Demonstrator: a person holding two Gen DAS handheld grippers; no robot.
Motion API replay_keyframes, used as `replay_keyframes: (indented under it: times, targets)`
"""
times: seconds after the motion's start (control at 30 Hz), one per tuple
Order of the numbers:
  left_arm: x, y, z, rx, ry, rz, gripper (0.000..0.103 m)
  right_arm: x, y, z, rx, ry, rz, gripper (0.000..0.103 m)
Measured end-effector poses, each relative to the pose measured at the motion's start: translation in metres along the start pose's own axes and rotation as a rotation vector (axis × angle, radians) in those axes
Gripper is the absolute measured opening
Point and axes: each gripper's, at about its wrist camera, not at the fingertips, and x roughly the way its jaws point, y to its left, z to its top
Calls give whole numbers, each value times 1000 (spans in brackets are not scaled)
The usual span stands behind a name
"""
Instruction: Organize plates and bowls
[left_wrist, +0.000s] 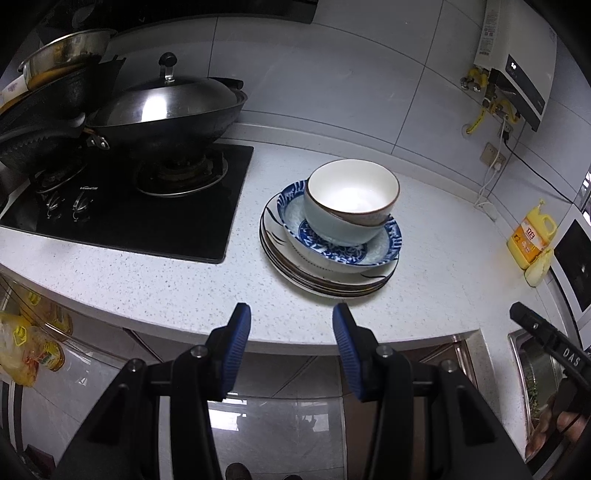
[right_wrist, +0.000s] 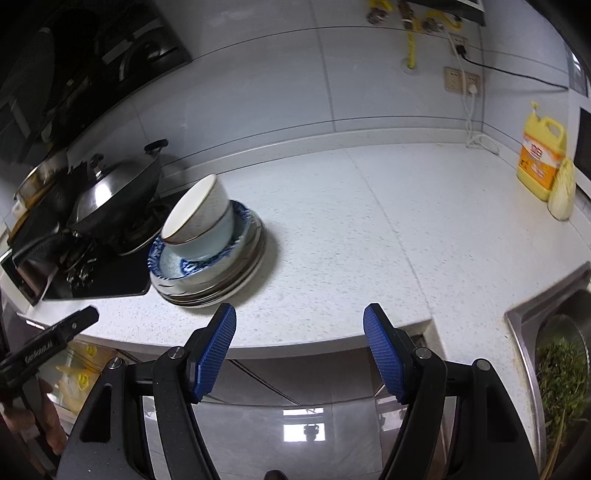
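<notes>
On the white speckled countertop (left_wrist: 147, 280) stands one pile of dishes. A white bowl with a brown rim (left_wrist: 352, 192) sits tilted inside a light blue bowl (left_wrist: 332, 229). Both rest in a blue-patterned dish (left_wrist: 388, 243), on a stack of flat plates (left_wrist: 295, 273). My left gripper (left_wrist: 291, 310) is open with nothing in it at the counter's front edge, just short of the pile. In the right wrist view the white bowl (right_wrist: 199, 214) and the plates (right_wrist: 221, 291) lie to the left. My right gripper (right_wrist: 300, 309) is open, holds nothing, and hangs over the counter's front edge, right of the pile.
A black gas hob (left_wrist: 147, 214) with a lidded wok (left_wrist: 166, 110) and stacked pans is left of the pile. A yellow detergent bottle (right_wrist: 541, 155) stands at the back right. A steel sink (right_wrist: 517, 317) with greens is at the right. Cables hang on the tiled wall.
</notes>
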Motion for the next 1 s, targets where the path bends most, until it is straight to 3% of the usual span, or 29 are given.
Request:
replay_keyframes:
  times: [0.23,0.73,1.0]
  targets:
    - [0,-16,4,59,0,-26,44,-16,-29,3,43,-16,-49,69]
    - [0,-34,25,169,-22,-134,44,-41,-41,13,110,-76,-114,71]
    - [-3,-31,21,165,-25,-103,44,-33,-36,18,62,-61,-95,71]
